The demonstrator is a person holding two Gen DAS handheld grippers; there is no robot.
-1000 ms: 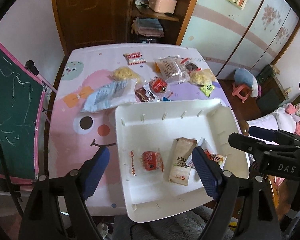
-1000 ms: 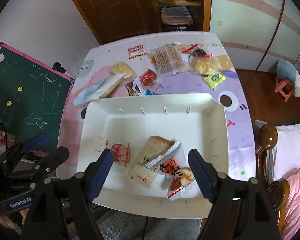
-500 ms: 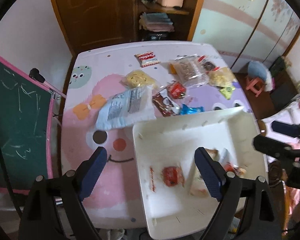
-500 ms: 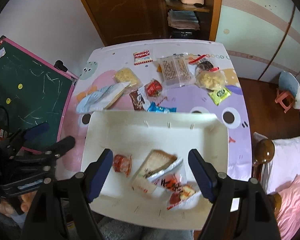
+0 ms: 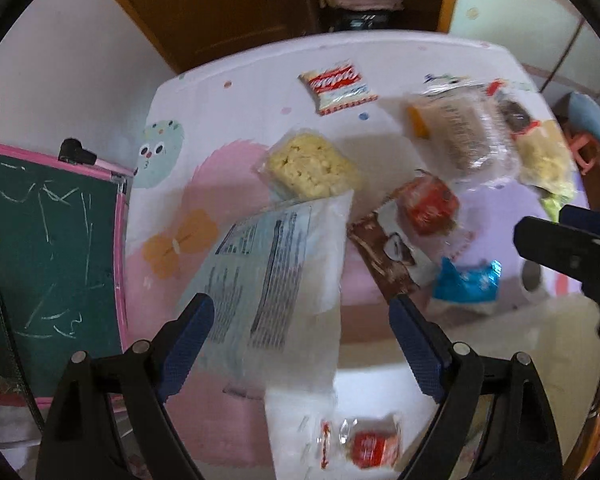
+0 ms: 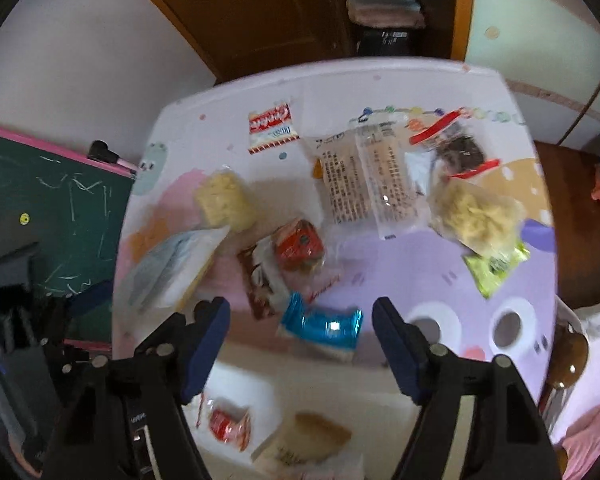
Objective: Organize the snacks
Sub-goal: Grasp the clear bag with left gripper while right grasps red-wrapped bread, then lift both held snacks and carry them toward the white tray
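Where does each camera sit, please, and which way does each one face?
Left wrist: on the left gripper, looking down along open fingers at the pale blue packet; the right gripper shows at right.
Right wrist: on the right gripper, facing the blue wrapper.
Shared: the red-and-white packet, the white tray.

Both wrist views look steeply down on the desk [image 5: 260, 60] from close above, facing the far door. Each shows the blue packet [image 6: 320, 326] ahead of its fingers [image 6: 204, 344]; the left view sits further left.
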